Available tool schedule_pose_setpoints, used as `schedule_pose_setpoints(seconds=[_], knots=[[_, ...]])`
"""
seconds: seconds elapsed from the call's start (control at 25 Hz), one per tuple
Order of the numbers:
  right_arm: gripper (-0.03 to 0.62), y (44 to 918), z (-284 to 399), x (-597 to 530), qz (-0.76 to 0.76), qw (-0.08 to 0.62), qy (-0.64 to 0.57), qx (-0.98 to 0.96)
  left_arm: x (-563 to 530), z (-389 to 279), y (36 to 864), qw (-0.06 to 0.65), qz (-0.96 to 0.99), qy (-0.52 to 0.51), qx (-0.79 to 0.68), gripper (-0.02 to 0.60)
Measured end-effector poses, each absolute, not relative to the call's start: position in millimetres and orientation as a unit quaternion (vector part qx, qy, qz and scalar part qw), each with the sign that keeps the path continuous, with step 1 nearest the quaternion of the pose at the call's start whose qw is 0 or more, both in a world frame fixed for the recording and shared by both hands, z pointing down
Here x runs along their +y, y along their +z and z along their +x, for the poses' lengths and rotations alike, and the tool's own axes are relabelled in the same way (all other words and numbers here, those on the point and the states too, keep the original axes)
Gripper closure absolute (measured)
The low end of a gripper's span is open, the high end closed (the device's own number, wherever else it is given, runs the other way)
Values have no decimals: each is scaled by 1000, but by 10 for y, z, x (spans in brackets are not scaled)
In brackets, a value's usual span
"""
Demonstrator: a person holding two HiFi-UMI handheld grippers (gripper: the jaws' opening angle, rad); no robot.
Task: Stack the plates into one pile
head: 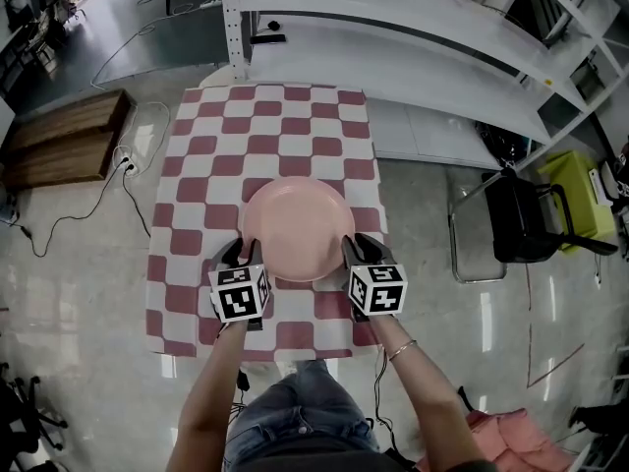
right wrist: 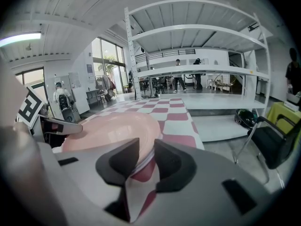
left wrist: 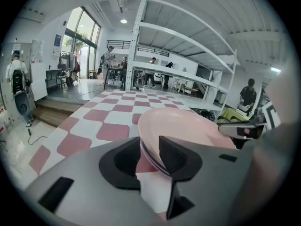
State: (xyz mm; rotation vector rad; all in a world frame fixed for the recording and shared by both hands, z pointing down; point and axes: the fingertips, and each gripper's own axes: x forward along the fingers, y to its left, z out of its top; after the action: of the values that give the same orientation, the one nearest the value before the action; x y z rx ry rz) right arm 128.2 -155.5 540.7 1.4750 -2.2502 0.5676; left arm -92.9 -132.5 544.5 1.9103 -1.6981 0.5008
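A pile of pink plates [head: 298,226] is shown resting on the near half of a table covered in a red-and-white checked cloth [head: 265,126]. Several rims, one upon another, can be made out at its edge in the gripper views. The pile's near left rim is straddled by the left gripper [left wrist: 149,157], and its near right rim by the right gripper [right wrist: 145,157]. Both pairs of jaws are held apart, with the rim lying between them and no squeeze apparent (the gaps are slim, so this is judged, not certain). The stacking looks complete, and the step in hand is judged to be the release. Next, both grippers would need to be drawn back, clear of the rim, without the pile being nudged. Beyond the table, white shelving [head: 413,47] and a black chair [head: 526,219] are seen.
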Motion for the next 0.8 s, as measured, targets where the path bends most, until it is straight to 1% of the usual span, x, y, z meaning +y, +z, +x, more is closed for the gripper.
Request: schedule_pose_setpoints(seconds=[0.32,0.64,0.72,0.8], knots=[[502,5375,1382,-1509,540,186,194,-798,-1253,-982,5393,268,706,177,-631,451],[503,5245,1368,-1322,540,175,184,-802,-1135,-1002,5269,257,716,167,-627,459],[505,5159,1342,-1246,539,165,182,-806,-1080,-995,5204,252,720,160,-626,474],[522,5072,1330,-1182,539,155,177,-809,-1041,-984,5137,247,724,150,-626,491]])
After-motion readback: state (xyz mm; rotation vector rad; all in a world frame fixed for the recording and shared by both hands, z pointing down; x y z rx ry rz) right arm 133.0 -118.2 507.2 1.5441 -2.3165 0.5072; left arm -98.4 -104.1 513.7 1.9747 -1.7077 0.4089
